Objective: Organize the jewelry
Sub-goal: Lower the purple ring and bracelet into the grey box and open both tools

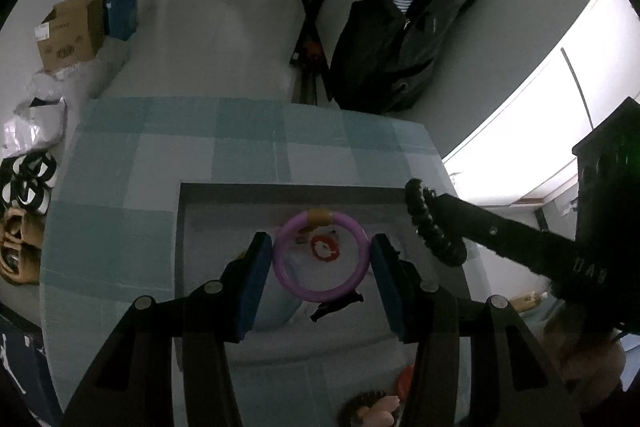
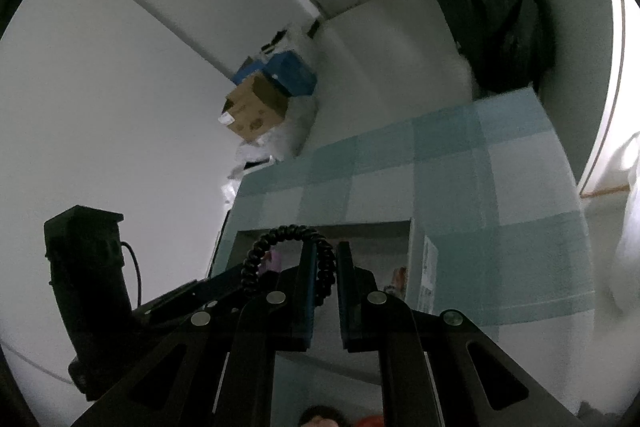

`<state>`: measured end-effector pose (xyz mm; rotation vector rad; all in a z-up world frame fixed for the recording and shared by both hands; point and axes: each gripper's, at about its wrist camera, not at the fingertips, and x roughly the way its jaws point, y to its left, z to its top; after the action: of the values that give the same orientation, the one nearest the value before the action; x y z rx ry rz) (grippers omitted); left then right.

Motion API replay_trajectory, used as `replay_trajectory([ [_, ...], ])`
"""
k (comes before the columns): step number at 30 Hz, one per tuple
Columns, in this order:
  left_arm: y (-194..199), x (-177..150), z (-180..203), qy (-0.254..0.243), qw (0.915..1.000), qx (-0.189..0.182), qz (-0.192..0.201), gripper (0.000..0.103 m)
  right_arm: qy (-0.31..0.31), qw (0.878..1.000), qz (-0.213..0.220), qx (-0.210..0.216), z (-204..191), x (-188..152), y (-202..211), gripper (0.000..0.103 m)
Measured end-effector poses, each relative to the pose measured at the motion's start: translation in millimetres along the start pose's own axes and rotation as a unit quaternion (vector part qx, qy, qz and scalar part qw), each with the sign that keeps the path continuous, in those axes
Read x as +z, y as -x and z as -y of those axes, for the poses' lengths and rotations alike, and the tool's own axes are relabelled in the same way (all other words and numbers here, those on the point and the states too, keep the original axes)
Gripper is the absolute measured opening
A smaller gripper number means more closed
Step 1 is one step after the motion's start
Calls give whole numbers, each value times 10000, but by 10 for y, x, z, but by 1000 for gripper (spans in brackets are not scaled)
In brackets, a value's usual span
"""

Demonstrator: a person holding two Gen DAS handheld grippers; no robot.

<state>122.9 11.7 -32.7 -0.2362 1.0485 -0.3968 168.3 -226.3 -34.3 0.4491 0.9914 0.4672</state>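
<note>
My left gripper (image 1: 322,253) is shut on a purple bangle (image 1: 320,257) with an orange band, held flat over an open grey box (image 1: 188,223). A small orange ring piece (image 1: 325,249) lies inside the box, seen through the bangle. My right gripper (image 2: 325,259) is shut on a black beaded bracelet (image 2: 280,247), held above the same box (image 2: 400,229). In the left wrist view the right gripper (image 1: 424,215) and black bracelet (image 1: 430,227) sit just right of the bangle.
The box sits on a table with a blue checked cloth (image 1: 132,187). A black jacket (image 1: 404,31) hangs behind. Cardboard and blue boxes (image 1: 76,27) stand on the floor at left. More items (image 1: 372,407) lie near the front edge.
</note>
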Motion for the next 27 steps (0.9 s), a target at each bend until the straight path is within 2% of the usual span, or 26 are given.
replay_trajectory([
  [7,-8,25,-27,60,9999,-105,-91,46,7,9999,-106,-89,38,50,-97,9],
  [14,-59,29,-33,61,9999,-55,-146,46,27,9995,-188,-236,60,18,-149,10],
  [18,-54,38,-39,140,9997,-183,-125,46,92,9994,-152,-289,46,17,-131,11],
  [22,-66,36,-18,89,9997,-80,-190,50,145,9993,-19,-354,34,3,-76,13],
  [24,-84,27,-7,99,9996,-83,-245,63,154,9993,36,-350,30,-10,-41,21],
  [25,-78,22,-1,115,9996,-104,-228,71,173,9991,84,-368,25,-23,-16,32],
  [26,-59,16,3,130,9996,-140,-187,71,186,9990,125,-377,21,-29,3,38],
  [27,-34,13,11,120,9997,-163,-134,71,203,9990,161,-370,16,-36,23,38],
])
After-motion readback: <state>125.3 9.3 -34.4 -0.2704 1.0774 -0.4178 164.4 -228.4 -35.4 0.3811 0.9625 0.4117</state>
